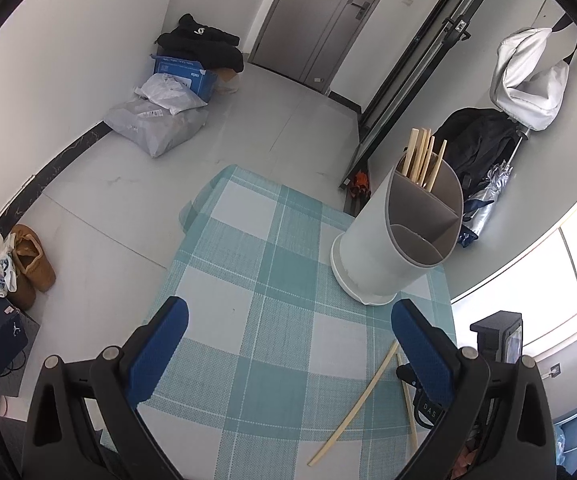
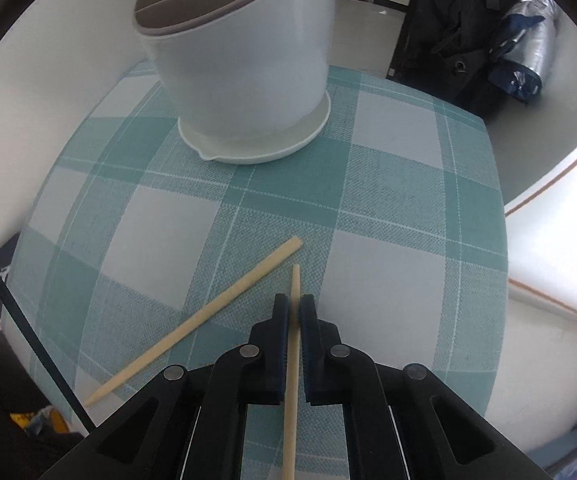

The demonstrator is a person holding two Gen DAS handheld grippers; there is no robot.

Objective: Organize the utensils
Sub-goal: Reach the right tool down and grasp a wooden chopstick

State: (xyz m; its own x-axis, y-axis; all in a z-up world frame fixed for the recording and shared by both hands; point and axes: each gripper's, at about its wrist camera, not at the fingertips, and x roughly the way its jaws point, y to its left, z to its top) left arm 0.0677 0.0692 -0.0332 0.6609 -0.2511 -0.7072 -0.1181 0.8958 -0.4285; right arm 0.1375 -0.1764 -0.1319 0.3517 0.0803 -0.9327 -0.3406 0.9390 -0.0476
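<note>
I see the tabletop (image 2: 388, 208) under its teal-and-white checked cloth filling most of both views. On it, toward the far side, stands the white utensil holder (image 1: 372, 256), upright on its round drip base, with grey dividers splitting the inside into compartments. A bundle of wooden chopsticks (image 1: 422, 158) stands in the rear compartment; the nearer compartments look empty from my left camera.

My left gripper (image 1: 288, 344) hovers above the cloth with its jaws spread wide and nothing between the blue pads. My right gripper (image 2: 294, 308) points steeply down at the near part of the tabletop, its jaws drawn narrow and clamped on a single chopstick (image 2: 293, 360), which runs lengthwise between the pads, its tip poking out just ahead of them.

A second loose chopstick (image 2: 196, 324) lies flat on the cloth just left of the right jaws, angled diagonally, its thick end near the held one's tip but not touching it.
</note>
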